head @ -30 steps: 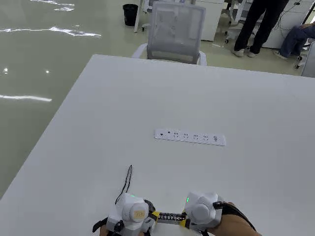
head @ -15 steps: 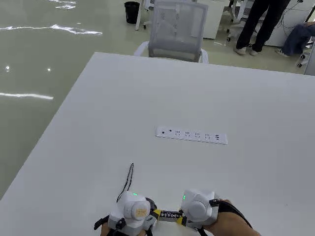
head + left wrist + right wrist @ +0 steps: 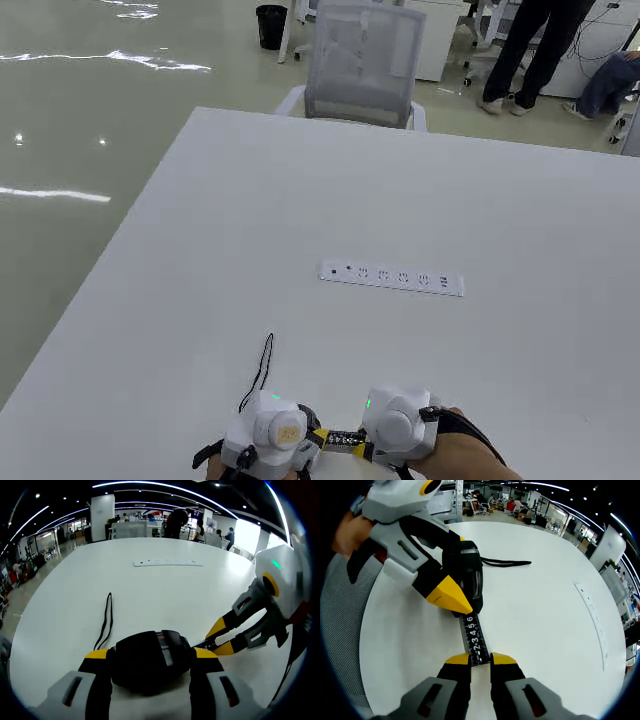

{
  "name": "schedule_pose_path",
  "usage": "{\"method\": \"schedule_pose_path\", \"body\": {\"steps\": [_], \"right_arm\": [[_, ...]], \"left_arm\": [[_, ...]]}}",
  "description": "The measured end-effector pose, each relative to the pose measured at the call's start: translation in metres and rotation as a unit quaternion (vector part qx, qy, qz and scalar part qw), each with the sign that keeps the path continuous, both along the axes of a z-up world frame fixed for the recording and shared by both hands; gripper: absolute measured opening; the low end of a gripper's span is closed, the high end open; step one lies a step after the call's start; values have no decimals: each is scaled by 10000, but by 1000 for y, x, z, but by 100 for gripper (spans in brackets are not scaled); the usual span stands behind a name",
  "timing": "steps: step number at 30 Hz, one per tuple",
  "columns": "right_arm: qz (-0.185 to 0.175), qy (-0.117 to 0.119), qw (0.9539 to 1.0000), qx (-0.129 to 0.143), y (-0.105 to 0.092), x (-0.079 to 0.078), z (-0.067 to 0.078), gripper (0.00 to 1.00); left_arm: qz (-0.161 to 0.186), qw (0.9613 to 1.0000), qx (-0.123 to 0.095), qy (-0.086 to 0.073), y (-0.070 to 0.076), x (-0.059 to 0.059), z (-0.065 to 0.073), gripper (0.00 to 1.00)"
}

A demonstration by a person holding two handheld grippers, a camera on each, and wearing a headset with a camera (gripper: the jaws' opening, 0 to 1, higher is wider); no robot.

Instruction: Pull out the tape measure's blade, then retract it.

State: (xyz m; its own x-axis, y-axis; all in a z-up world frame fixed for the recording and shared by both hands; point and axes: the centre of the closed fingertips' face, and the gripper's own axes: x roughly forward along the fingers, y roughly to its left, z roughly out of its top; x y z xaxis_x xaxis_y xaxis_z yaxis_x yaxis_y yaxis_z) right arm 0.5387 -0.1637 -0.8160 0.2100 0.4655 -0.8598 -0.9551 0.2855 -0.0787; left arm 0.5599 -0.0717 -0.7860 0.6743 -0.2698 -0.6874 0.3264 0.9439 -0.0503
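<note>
One tape measure (image 3: 150,666), a hard black case judged compact and weighty, sits at the white table's (image 3: 400,190) near edge, clamped across its body by the left gripper (image 3: 151,654), its thin springy blade (image 3: 472,632) pinched at the tip by the right gripper (image 3: 480,659).

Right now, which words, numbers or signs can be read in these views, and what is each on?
"2 3 4 5 6": on the tape measure's blade, in the right gripper view.
Power strip markings: too small to read.
Tape measure case: no legible label.
</note>
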Motion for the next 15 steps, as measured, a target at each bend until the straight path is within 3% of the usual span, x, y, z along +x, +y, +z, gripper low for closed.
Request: {"method": "schedule_pose_path", "body": {"steps": [15], "right_arm": [[49, 3, 10000, 47, 11, 1, 1, 12]], "left_arm": [[0, 10000, 12, -19, 0, 0, 0, 59]]}}
